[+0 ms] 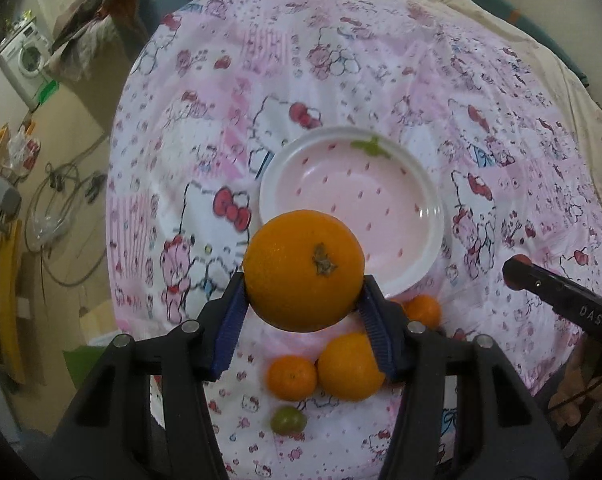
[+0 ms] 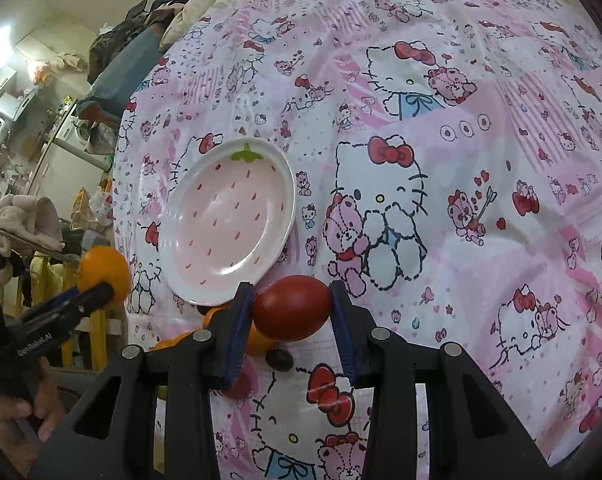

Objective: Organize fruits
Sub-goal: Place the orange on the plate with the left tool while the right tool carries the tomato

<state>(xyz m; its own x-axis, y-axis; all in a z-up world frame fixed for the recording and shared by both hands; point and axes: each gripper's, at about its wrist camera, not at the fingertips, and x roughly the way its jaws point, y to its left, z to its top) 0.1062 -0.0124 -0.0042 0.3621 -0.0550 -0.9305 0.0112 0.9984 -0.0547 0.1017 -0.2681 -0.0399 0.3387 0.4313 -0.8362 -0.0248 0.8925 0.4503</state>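
My left gripper (image 1: 303, 294) is shut on a large orange (image 1: 303, 270) and holds it above the near rim of the pink strawberry-pattern plate (image 1: 401, 168). My right gripper (image 2: 293, 306) is shut on a dark red round fruit (image 2: 293, 307), just right of the plate's (image 2: 229, 220) near edge. Below the left gripper, on the cloth, lie another orange (image 1: 349, 367), two small tangerines (image 1: 291, 378) (image 1: 423, 310) and a small green fruit (image 1: 288, 421). The left gripper with its orange (image 2: 105, 268) shows at the left of the right wrist view. The plate holds nothing.
A pink cartoon-cat cloth (image 2: 461, 200) covers the round table. A small dark fruit (image 2: 279, 359) lies on it under my right gripper. The right gripper's finger (image 1: 557, 292) shows at right in the left wrist view. Clutter, a washing machine (image 1: 25, 60) and cables lie beyond the table's left edge.
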